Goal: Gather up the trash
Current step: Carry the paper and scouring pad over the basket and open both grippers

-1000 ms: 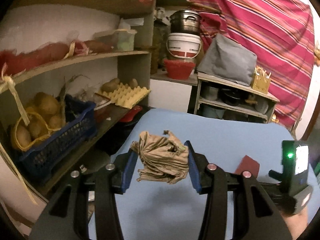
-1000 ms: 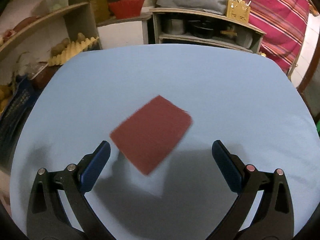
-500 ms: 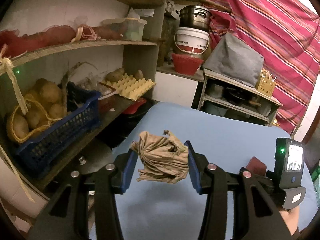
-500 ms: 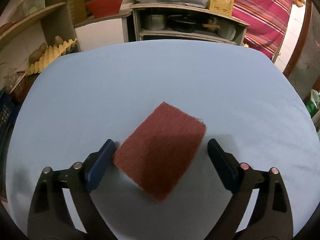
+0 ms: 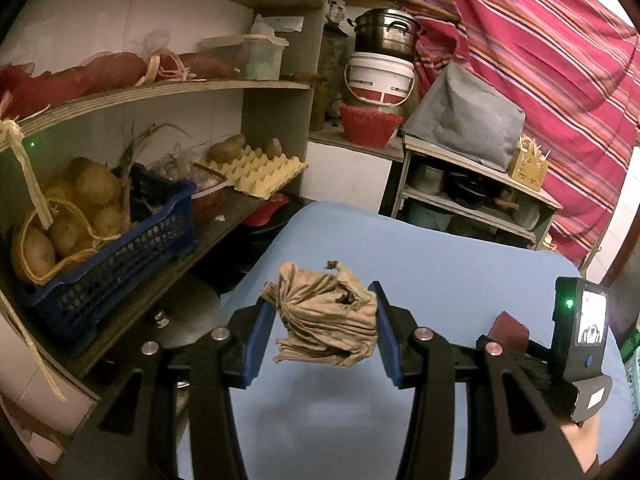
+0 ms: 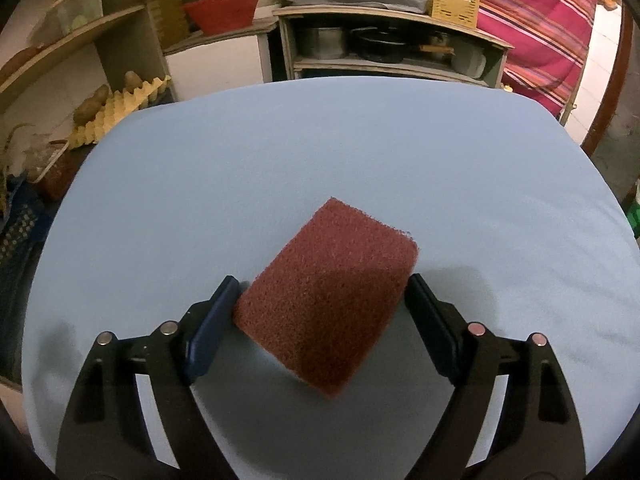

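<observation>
My left gripper is shut on a crumpled brown paper bag and holds it above the left part of the blue table. My right gripper has its blue pads against both sides of a dark red scouring pad that lies on the blue table. A corner of the pad and the right gripper's body with its lit screen show at the right of the left wrist view.
Wooden shelves at the left hold a blue basket of potatoes and a yellow egg tray. A low shelf unit with pots stands behind the table. A striped red cloth hangs at the back right.
My right gripper moved forward around the red pad and closed its jaws onto it. My left gripper rose a little, still holding the paper bag.
</observation>
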A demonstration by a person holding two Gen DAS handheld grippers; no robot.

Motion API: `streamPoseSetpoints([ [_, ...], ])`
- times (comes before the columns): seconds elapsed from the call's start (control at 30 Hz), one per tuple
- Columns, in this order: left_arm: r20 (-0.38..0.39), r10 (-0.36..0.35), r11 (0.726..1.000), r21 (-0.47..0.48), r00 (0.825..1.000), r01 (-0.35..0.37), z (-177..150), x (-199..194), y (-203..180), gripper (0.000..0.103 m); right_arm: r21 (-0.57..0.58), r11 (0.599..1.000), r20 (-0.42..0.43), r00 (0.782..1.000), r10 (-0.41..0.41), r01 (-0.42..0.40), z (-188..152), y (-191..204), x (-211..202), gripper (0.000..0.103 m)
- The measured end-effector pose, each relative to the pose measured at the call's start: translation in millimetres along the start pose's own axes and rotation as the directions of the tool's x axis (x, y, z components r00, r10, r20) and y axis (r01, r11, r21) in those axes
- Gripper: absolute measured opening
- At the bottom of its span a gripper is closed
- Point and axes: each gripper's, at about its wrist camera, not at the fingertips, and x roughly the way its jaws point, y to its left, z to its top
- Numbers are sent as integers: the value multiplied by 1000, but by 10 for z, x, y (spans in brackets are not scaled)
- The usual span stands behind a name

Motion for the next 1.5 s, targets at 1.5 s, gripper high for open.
streamPoseSetpoints([
  [1.5,56,-259,918,325,964,227,-582,-982,-2816,47,61,998,336,942,-21,0,-921,-3598,-2280,83],
])
